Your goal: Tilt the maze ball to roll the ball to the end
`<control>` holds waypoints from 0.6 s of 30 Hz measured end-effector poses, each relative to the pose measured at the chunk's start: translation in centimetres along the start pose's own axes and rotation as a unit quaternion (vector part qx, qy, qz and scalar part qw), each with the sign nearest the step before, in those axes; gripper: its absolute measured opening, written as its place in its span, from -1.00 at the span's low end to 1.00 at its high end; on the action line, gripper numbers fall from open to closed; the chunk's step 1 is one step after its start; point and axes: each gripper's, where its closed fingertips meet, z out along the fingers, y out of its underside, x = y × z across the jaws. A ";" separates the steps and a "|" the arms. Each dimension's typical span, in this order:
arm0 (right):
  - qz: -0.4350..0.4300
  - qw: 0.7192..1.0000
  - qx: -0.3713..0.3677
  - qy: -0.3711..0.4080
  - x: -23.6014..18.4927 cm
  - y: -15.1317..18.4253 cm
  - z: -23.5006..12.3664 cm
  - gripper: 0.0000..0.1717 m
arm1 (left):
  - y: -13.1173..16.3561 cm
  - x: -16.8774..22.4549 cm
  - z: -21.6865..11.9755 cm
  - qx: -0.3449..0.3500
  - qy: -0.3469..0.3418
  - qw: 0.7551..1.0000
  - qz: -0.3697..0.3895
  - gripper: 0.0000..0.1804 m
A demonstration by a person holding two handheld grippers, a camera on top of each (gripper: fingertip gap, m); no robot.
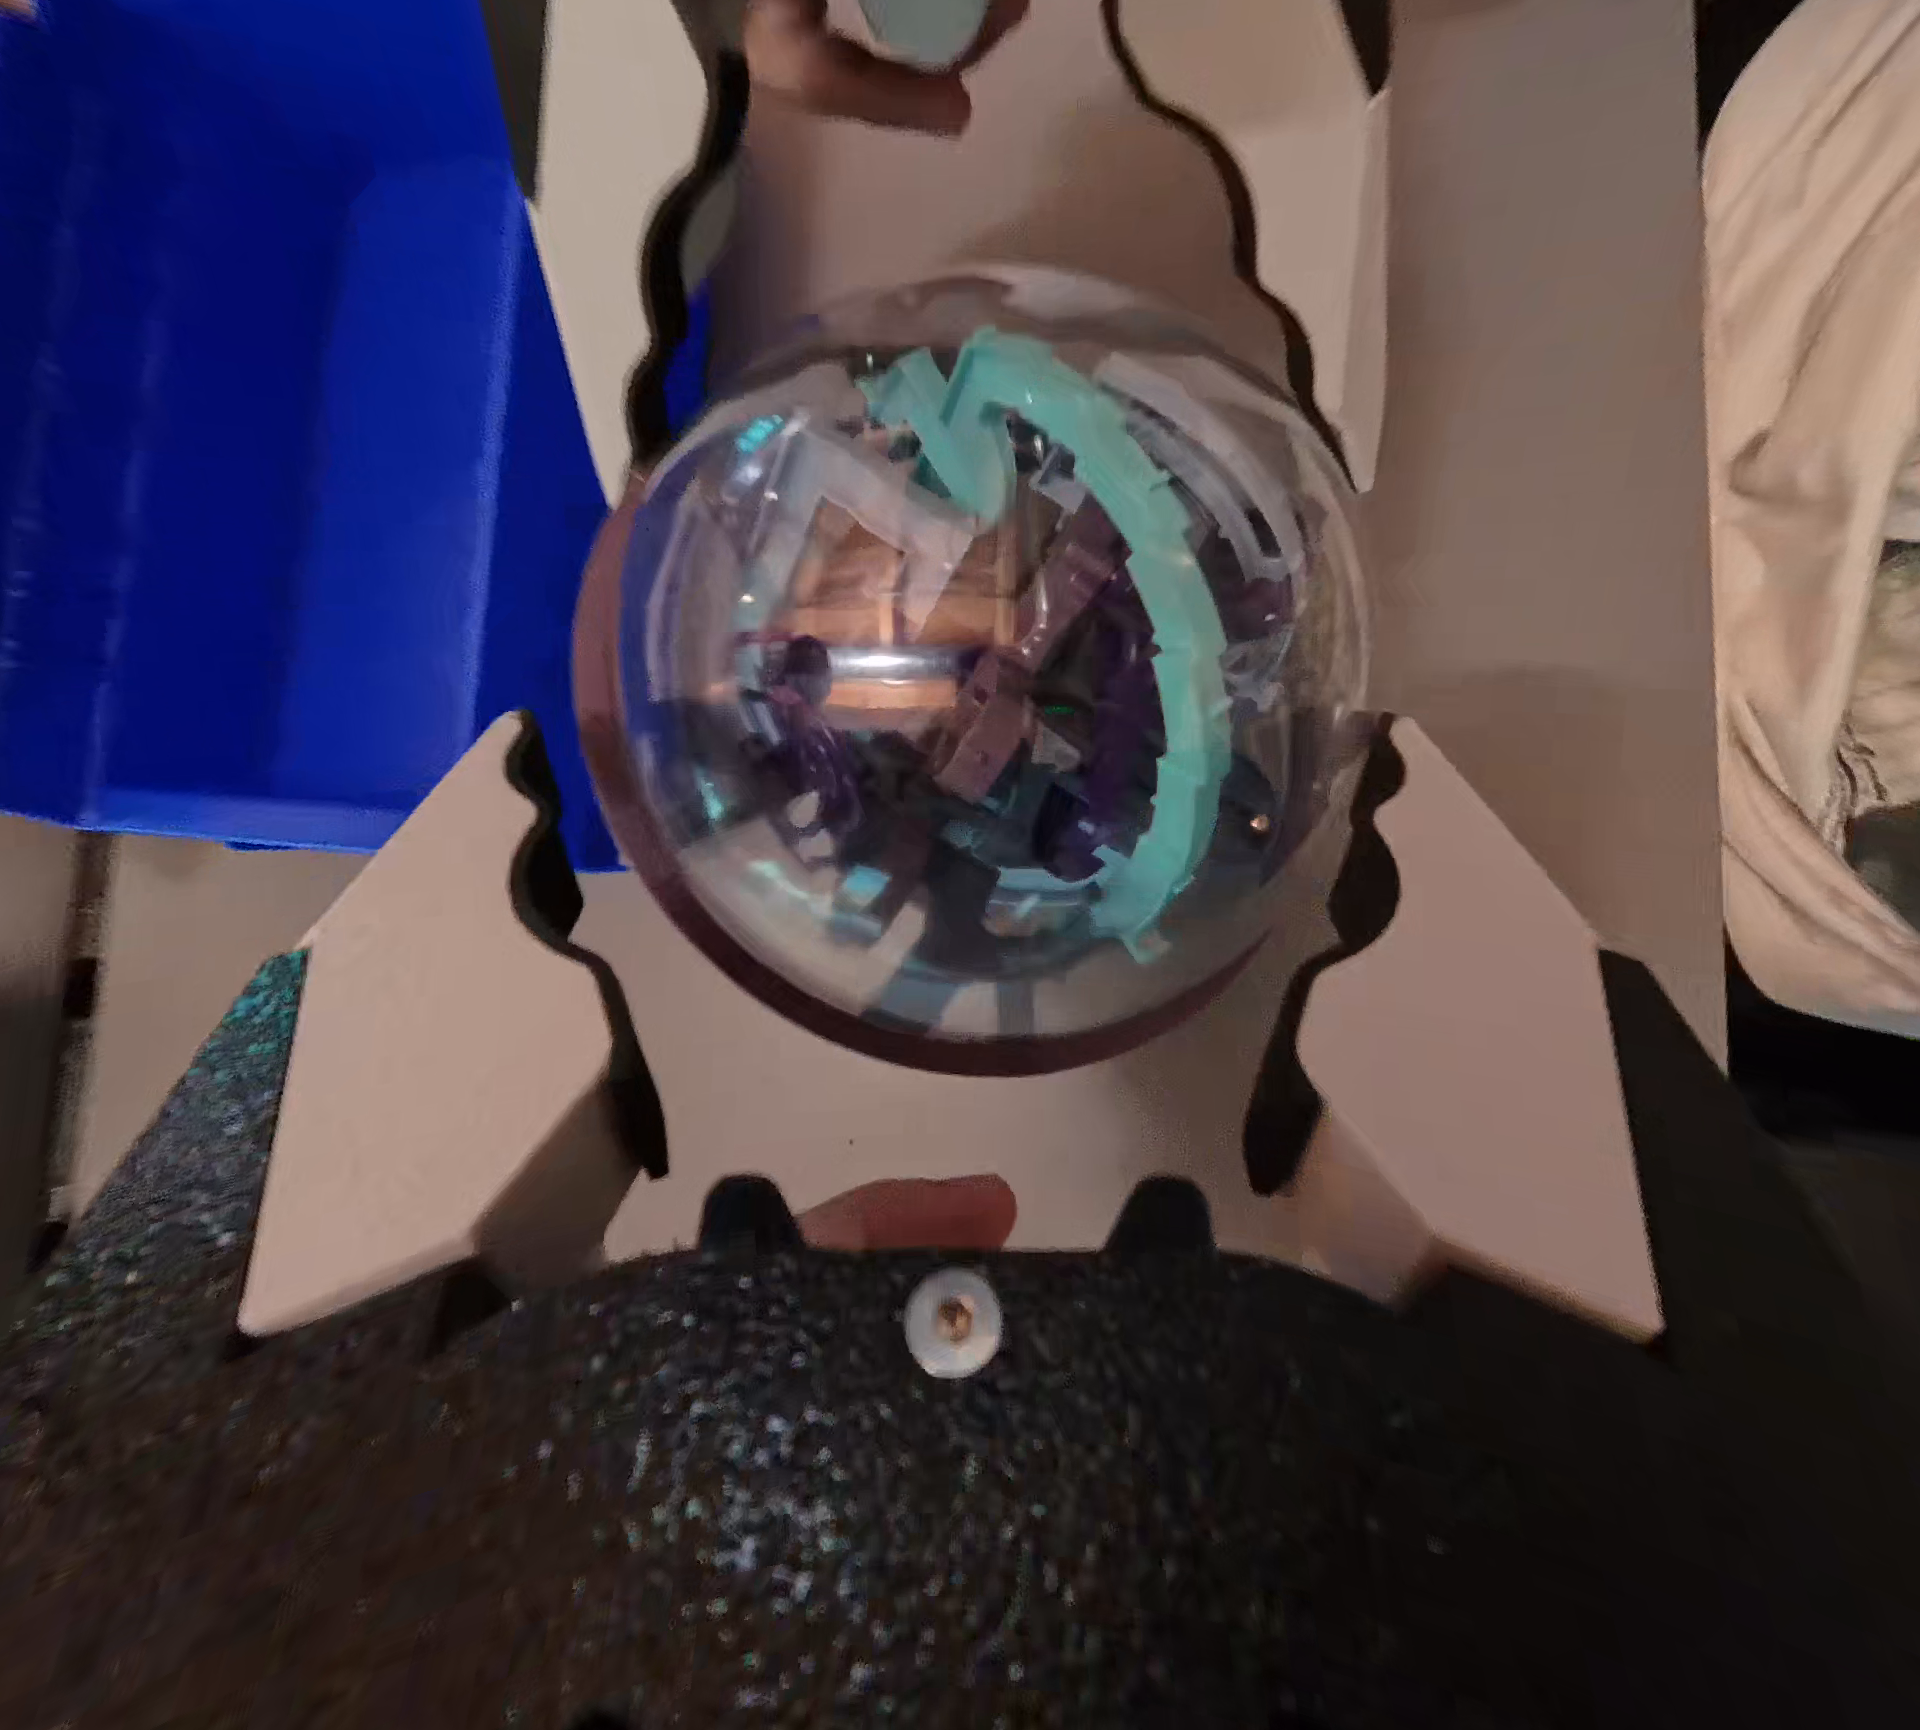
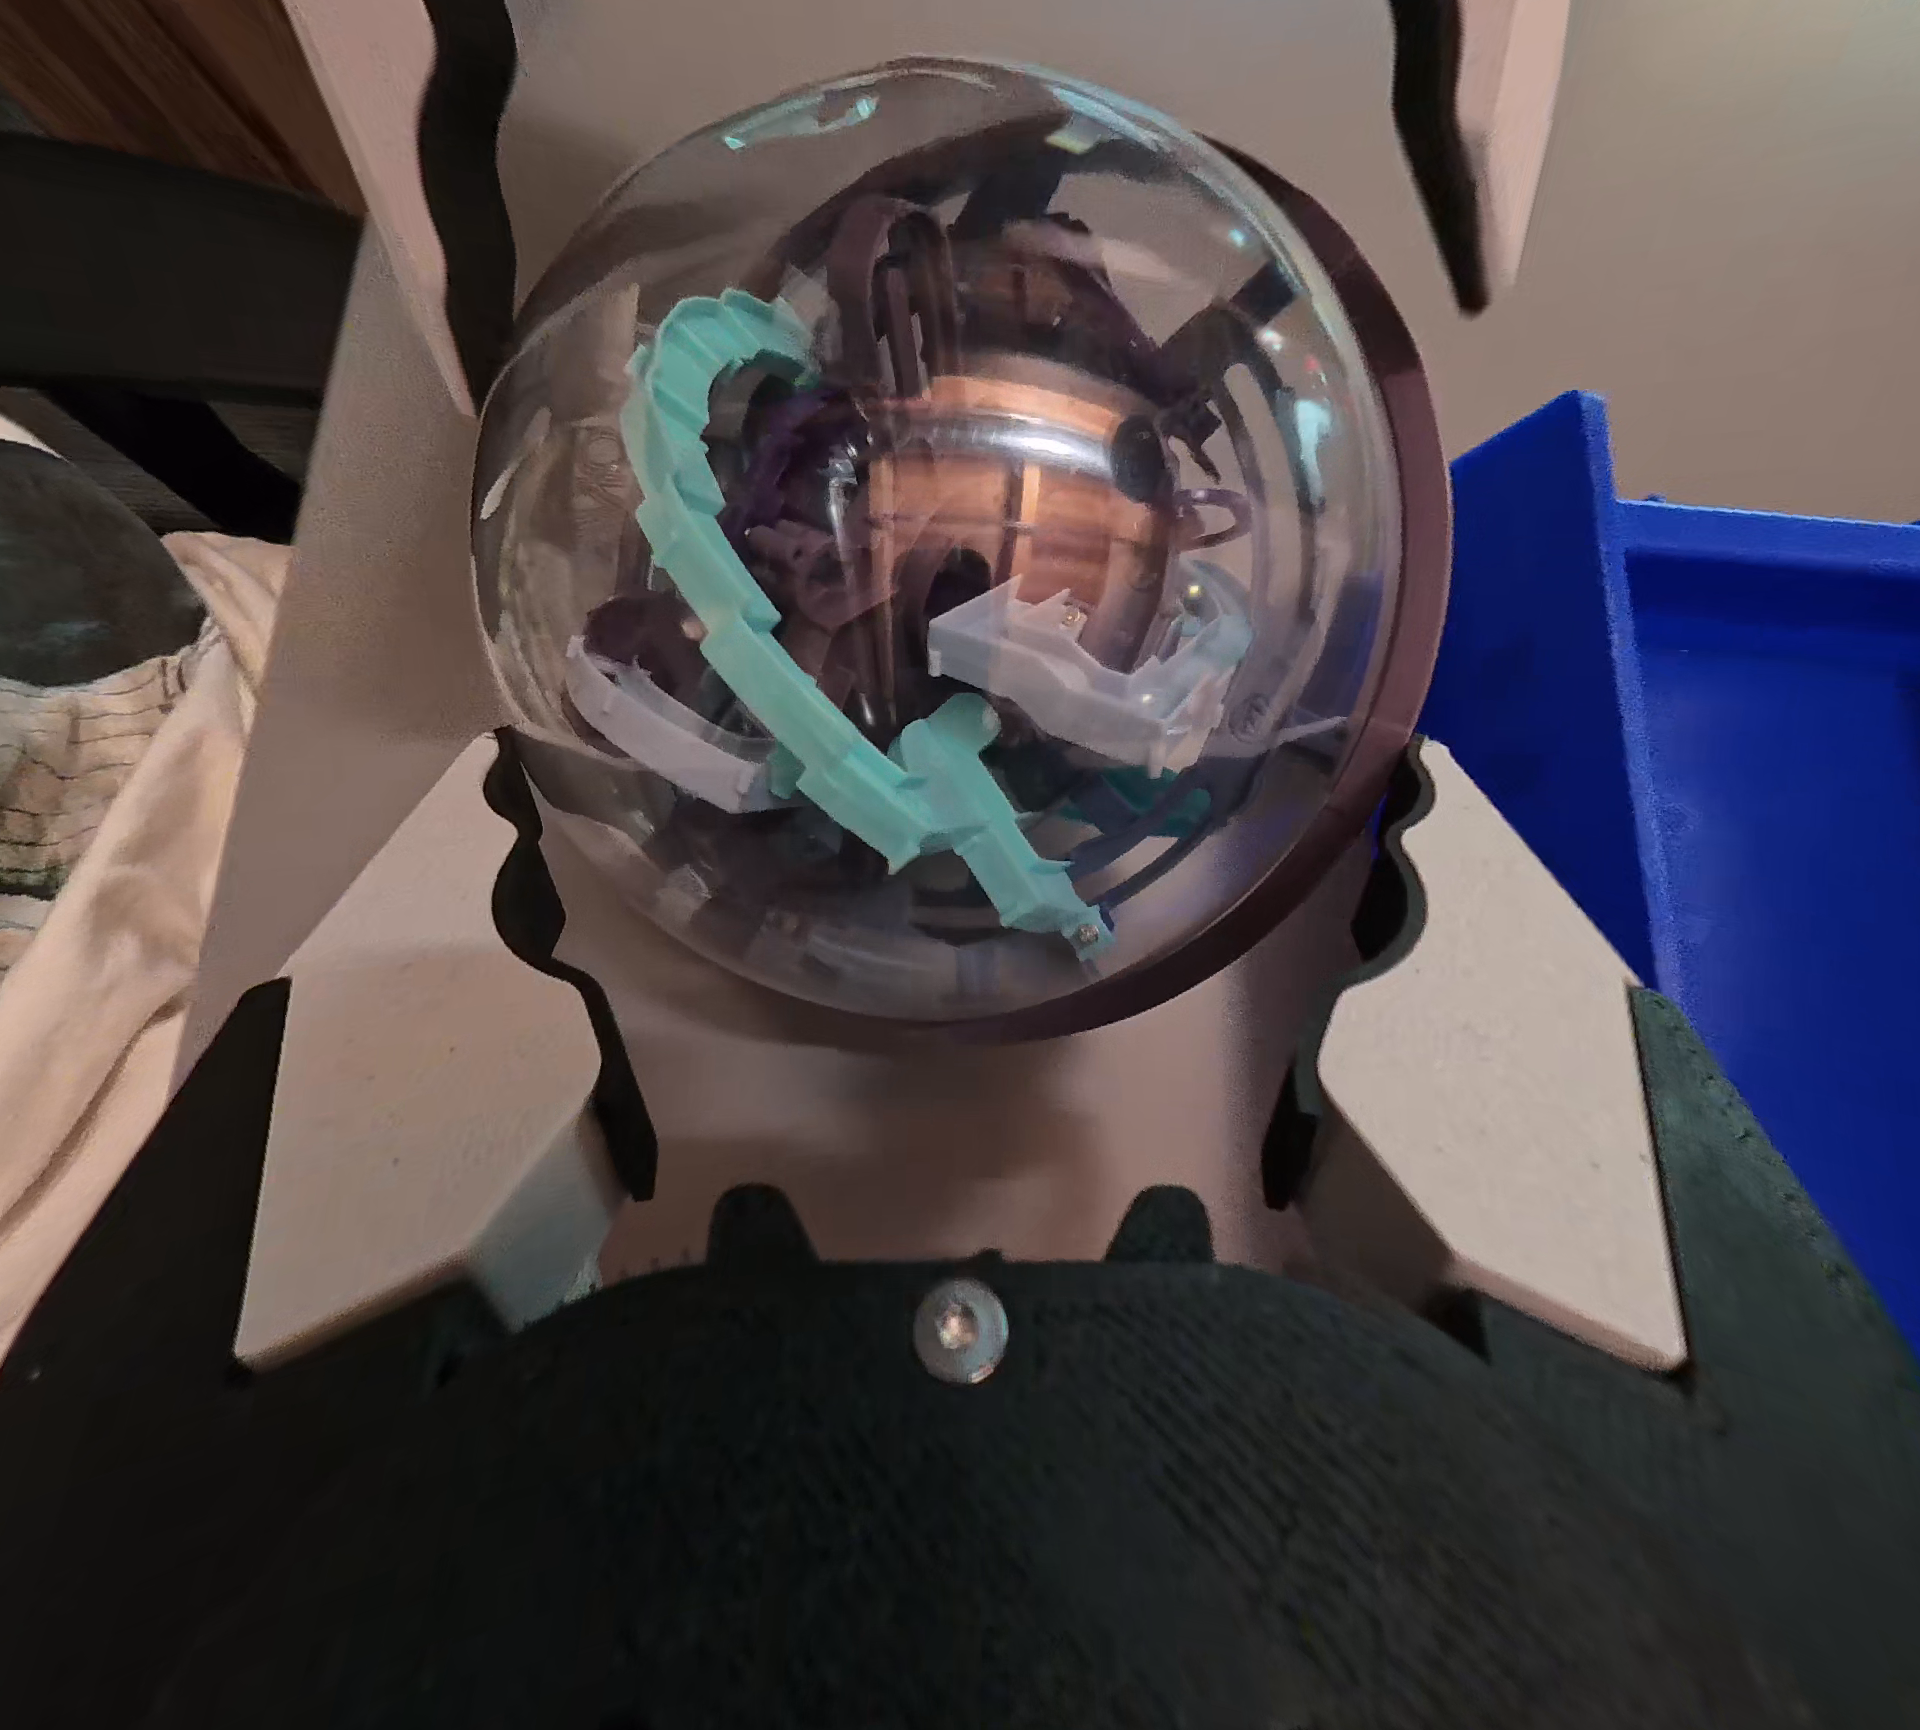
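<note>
No writing, number or sign could be read in either wrist view. A small embossed round mark showed on the clear shell of the maze ball (image 2: 1250, 716), low on its right side in the right wrist view, but it was too small and blurred to make out.

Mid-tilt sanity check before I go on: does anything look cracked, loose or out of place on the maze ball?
Nothing stands out. The clear plastic maze ball looks intact, its dark purple seam ring unbroken, the teal track and pale lilac track in place. The blue plastic bin stands beside it.
</note>
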 end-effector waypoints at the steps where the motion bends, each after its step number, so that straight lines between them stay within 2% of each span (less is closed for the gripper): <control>1: 0.003 1.000 -0.001 0.009 0.4 0.0 0.1 0.78 | 0.5 -0.2 0.6 -0.014 0.015 1.000 -0.009 0.62; 3: 0.016 1.000 0.009 0.019 1.1 -0.2 0.1 0.76 | 1.3 -0.9 1.6 -0.027 0.011 1.000 -0.007 0.72; 5: 0.020 0.999 0.025 0.021 1.3 -0.4 0.0 0.74 | 1.4 -1.2 1.8 -0.018 0.016 0.999 -0.021 0.73; 11: 0.002 0.993 0.107 0.038 0.5 -2.0 -0.7 0.76 | 1.6 -0.3 1.8 0.009 0.058 0.991 -0.120 0.73; 15: -0.035 0.988 0.148 0.032 -1.3 -2.1 -1.8 0.64 | 0.5 0.9 2.3 0.035 0.079 0.981 -0.173 0.73; 18: -0.028 0.986 0.164 0.005 -2.0 -1.2 -2.7 0.67 | -1.1 1.5 3.1 0.068 0.087 0.976 -0.189 0.73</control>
